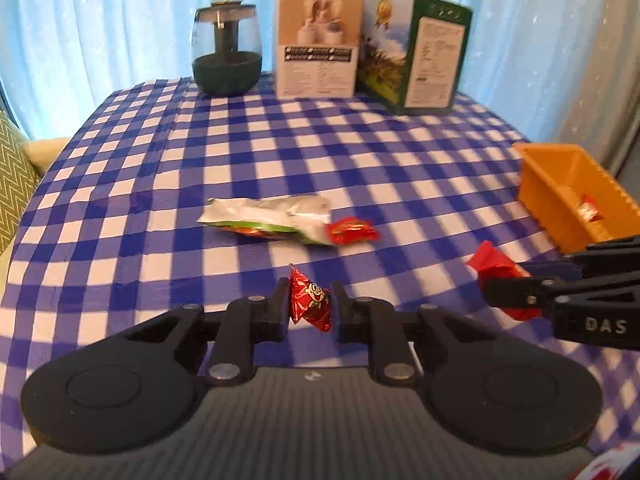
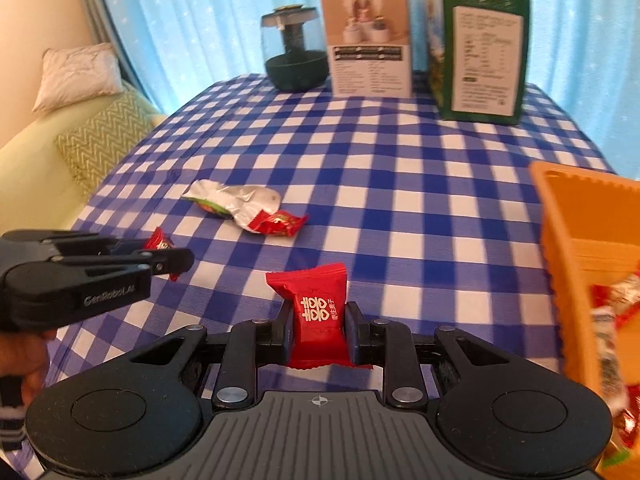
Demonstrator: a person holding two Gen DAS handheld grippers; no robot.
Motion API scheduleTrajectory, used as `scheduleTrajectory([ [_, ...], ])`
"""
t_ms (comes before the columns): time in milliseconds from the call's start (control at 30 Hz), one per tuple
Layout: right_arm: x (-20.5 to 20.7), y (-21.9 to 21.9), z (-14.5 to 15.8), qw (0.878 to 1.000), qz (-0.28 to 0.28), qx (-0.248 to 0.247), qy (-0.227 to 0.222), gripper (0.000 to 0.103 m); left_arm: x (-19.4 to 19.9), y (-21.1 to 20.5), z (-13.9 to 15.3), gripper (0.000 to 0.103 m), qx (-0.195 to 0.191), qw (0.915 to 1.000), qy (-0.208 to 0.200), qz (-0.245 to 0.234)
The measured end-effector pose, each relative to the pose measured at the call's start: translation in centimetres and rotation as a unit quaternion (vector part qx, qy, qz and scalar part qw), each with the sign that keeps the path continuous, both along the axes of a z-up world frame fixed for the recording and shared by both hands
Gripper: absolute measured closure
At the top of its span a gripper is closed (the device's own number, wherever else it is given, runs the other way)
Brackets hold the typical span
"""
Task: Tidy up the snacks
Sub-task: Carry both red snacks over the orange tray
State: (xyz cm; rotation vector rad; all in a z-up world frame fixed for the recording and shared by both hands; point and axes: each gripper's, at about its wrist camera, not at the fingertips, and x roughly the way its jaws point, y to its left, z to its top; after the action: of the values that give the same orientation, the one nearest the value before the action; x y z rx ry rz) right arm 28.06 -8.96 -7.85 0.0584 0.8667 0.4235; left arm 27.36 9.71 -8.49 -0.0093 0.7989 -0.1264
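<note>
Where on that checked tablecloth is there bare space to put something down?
The widest free patch is mid-table, between the boxes at the back and the silver packet in front. Another lies left of the packet, toward the sofa side. It is crowded at the orange bin and around both grippers.

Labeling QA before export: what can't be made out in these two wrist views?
- Orange bin: cut by the right edge in both views, so its snack count is unknown.
- Green box and white box: print too blurred to read.
- Silver packet: brand face turned away in both views.
- Red square candy in the right claw: lower end hidden by the claw body, right wrist view.
- Left claw grips a cartoon candy; text too small.
</note>
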Motion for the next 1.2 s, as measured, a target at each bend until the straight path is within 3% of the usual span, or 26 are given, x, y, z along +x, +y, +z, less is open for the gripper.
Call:
scheduleTrajectory([
  [267,-3.6,-2.6,3.2,1.0,-0.02,0.012,-0.013,0.077,-4.5,-3.3,3.3,0.085,-0.042,0.999,-0.007,0.009],
  [667,-9.4,-7.2,6.2,0.997,-0.063,0.027,-0.02,0.077,-10.2,-7.7,6.9,0.085,-0.049,0.9987,-0.01,0.004],
  [1200,-14.0,-12.6,7.9,0.993,-0.106,0.045,-0.028,0.077,-14.1,-13.7,8.2,0.085,-0.029,0.9988,-0.009,-0.038],
])
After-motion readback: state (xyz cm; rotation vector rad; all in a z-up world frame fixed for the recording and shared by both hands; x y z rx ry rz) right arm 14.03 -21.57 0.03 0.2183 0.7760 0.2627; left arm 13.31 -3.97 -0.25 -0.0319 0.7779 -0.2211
